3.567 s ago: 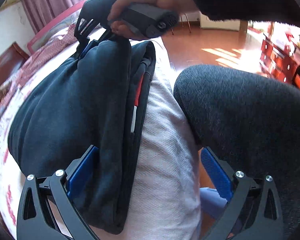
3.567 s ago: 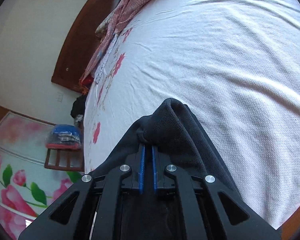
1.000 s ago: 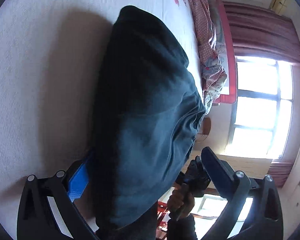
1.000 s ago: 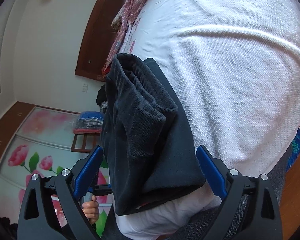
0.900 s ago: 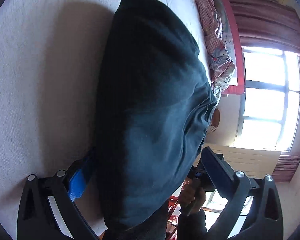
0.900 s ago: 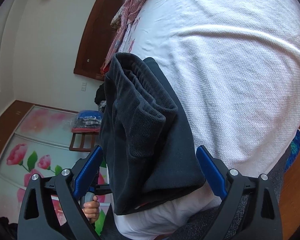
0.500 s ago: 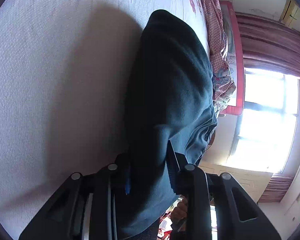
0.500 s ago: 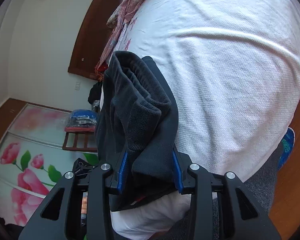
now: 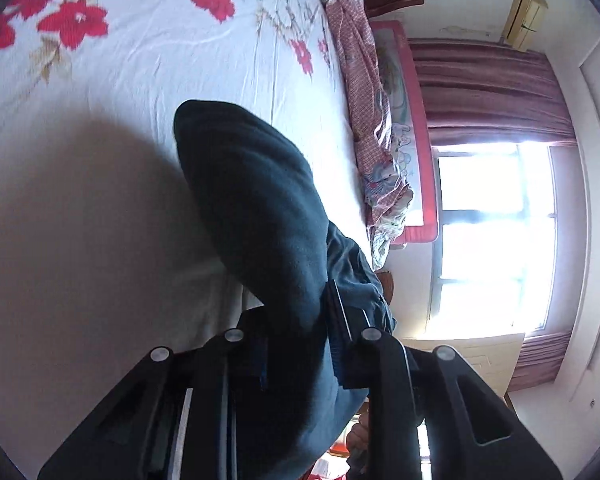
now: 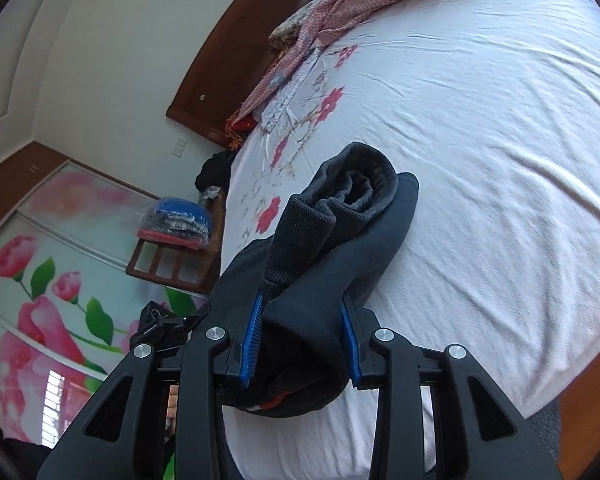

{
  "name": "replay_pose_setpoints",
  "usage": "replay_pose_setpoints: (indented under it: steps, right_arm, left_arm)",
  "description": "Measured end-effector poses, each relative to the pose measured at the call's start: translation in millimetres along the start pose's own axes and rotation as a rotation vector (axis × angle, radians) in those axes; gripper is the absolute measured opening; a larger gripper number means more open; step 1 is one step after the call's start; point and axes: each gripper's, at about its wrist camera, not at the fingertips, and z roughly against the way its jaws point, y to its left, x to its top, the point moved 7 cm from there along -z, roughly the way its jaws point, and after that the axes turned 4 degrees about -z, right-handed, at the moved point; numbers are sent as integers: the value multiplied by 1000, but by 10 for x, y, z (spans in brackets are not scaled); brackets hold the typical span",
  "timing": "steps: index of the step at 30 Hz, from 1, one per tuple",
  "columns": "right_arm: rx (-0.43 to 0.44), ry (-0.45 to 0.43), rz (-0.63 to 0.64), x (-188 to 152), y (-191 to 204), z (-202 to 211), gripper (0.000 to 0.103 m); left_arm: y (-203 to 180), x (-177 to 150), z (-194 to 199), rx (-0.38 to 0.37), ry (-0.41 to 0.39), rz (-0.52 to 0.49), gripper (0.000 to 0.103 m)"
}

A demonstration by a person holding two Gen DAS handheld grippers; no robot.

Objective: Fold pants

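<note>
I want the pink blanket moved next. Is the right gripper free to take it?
Probably not: the right gripper is closing on the pants, and the pink blanket lies far across the bed.

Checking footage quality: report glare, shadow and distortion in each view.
Left wrist: window blown out white; pants nearly black, casting a broad shadow on the bed sheet. Right wrist: even light, pants' knit texture readable. Both: strong fisheye curvature, dark corners.

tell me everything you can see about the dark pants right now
The pants are a dark navy, fleecy knit folded into a thick bundle, with a ribbed cuff or waistband at the top end and a bit of red trim underneath. The left gripper and right gripper are closing on opposite ends, holding it over the white bedsheet.
</note>
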Motion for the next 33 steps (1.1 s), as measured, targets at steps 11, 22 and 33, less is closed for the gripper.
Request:
replay_pose_setpoints:
  steps: [11,22,33]
  right_arm:
    - [118,13,30,154,510,-1289,32]
    - [-143,204,-8,-468,-101,-1315,58]
    - [92,63,-63,-1,652,-1709,58]
  left_arm:
    - [31,1164,987,55,-157,-167,21]
    - [1322,904,1485,323,-111,-24,53]
    - [312,385,809,287,0,-374,79]
